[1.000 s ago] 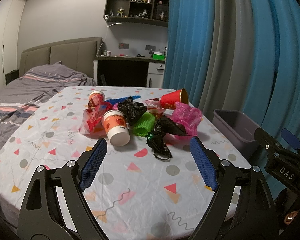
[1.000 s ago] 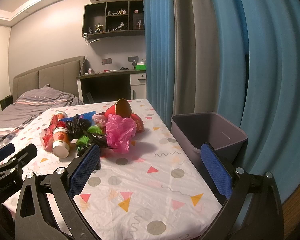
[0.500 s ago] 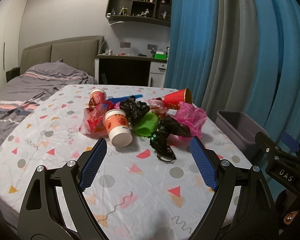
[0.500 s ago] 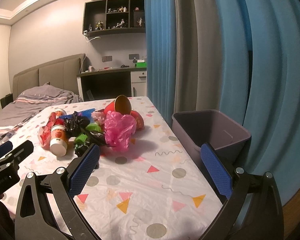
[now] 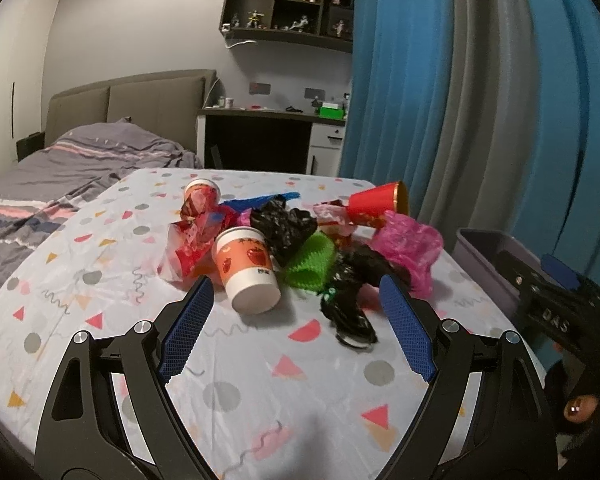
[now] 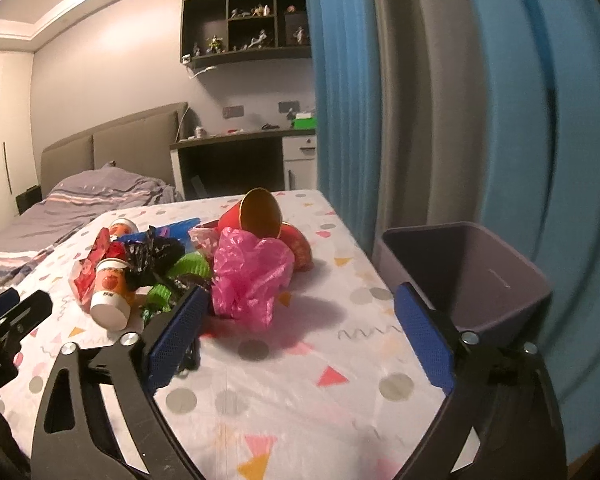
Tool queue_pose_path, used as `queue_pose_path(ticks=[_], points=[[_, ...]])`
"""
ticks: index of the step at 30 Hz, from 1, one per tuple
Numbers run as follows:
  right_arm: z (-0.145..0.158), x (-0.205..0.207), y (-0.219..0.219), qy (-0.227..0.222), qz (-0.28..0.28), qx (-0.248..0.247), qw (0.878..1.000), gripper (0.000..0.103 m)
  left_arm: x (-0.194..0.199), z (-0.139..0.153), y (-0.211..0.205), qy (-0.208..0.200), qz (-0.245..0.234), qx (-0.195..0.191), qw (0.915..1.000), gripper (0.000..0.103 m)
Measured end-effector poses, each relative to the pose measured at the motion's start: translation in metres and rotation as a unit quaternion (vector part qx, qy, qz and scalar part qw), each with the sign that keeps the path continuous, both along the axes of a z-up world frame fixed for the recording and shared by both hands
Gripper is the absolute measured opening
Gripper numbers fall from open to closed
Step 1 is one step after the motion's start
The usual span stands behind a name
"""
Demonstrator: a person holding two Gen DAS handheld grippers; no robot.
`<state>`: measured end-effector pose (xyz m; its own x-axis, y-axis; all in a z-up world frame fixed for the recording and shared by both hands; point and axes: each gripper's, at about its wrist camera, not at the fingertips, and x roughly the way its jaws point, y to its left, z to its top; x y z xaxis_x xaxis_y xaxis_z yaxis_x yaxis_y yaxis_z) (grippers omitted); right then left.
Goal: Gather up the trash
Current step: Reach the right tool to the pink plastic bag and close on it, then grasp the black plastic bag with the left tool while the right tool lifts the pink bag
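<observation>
A heap of trash lies on the patterned tablecloth point(image 5: 260, 400): a tipped paper cup with red apples point(image 5: 247, 274), a crumpled black bag point(image 5: 350, 300), a green ribbed wrapper point(image 5: 310, 262), a pink plastic bag point(image 6: 252, 276) and a red cup on its side point(image 6: 256, 218). My left gripper point(image 5: 296, 294) is open just short of the paper cup and black bag, nothing between its fingers. My right gripper point(image 6: 302, 308) points at the pink bag, its jaws closing slightly but wide apart and touching nothing. A grey bin point(image 6: 468, 272) stands at the table's right edge.
Blue and grey curtains point(image 6: 460, 100) hang close behind the bin. A bed point(image 5: 60, 176) lies to the left, with a desk point(image 5: 268, 136) and wall shelves beyond the table. The right gripper's body point(image 5: 556, 312) shows at the right of the left wrist view.
Both grippers have moved forward toward the trash heap, which looms larger now. The right gripper's fingers have drawn slightly closer together. Nothing has been picked up.
</observation>
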<state>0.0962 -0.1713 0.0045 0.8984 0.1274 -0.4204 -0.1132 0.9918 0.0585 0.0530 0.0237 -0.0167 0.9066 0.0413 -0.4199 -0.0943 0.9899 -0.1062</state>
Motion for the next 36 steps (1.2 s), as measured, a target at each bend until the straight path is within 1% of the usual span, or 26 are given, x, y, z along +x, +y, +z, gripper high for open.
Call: queue_pose_path(ticks=[1, 3, 7, 11, 13, 14, 15, 16, 17, 20, 24, 26, 31, 36], points=[[-0.001, 0.009, 0.001, 0.005, 0.004, 0.002, 1.0, 0.088, 0.005, -0.001, 0.002, 0.001, 0.005, 0.0, 1.0, 0.083], [-0.005, 0.025, 0.004, 0.013, 0.01, 0.002, 1.0, 0.077, 0.012, -0.002, 0.006, 0.002, 0.014, 0.0, 0.9999, 0.083], [-0.02, 0.066, 0.009, 0.053, 0.028, 0.004, 0.998, 0.071, 0.029, -0.002, 0.013, 0.003, 0.024, -0.004, 0.9997, 0.083], [-0.032, 0.096, 0.009, 0.079, 0.038, 0.013, 0.996, 0.061, 0.041, -0.006, 0.014, 0.008, 0.02, -0.006, 0.9998, 0.083], [-0.039, 0.107, 0.009, 0.093, 0.046, 0.02, 0.994, 0.052, 0.046, -0.01, 0.013, 0.013, 0.02, -0.004, 0.9997, 0.085], [-0.043, 0.111, 0.009, 0.1, 0.051, 0.022, 0.993, 0.044, 0.048, -0.011, 0.012, 0.016, 0.018, -0.004, 0.9997, 0.087], [-0.045, 0.114, 0.009, 0.107, 0.055, 0.026, 0.992, 0.036, 0.05, -0.013, 0.011, 0.018, 0.016, -0.003, 0.9997, 0.088], [-0.049, 0.117, 0.009, 0.115, 0.062, 0.03, 0.991, 0.033, 0.052, -0.015, 0.01, 0.021, 0.012, -0.004, 0.9997, 0.088], [-0.051, 0.119, 0.01, 0.119, 0.067, 0.032, 0.99, 0.027, 0.053, -0.016, 0.009, 0.022, 0.009, -0.005, 0.9997, 0.088], [-0.051, 0.118, 0.014, 0.109, 0.081, 0.027, 0.99, 0.009, 0.055, -0.016, 0.004, 0.025, -0.001, -0.006, 0.9997, 0.088], [-0.044, 0.107, 0.009, 0.088, 0.084, 0.029, 0.992, 0.004, 0.059, -0.016, -0.007, 0.026, -0.018, -0.002, 0.9995, 0.088], [-0.039, 0.096, 0.002, 0.071, 0.079, 0.027, 0.994, 0.004, 0.062, -0.016, -0.013, 0.029, -0.032, -0.007, 0.9991, 0.088], [-0.032, 0.074, -0.016, 0.049, 0.065, 0.029, 0.996, 0.003, 0.072, -0.016, -0.032, 0.029, -0.06, -0.005, 0.9977, 0.088], [-0.028, 0.052, -0.033, 0.035, 0.046, 0.034, 0.998, 0.003, 0.093, -0.02, -0.045, 0.035, -0.068, 0.007, 0.9971, 0.088]])
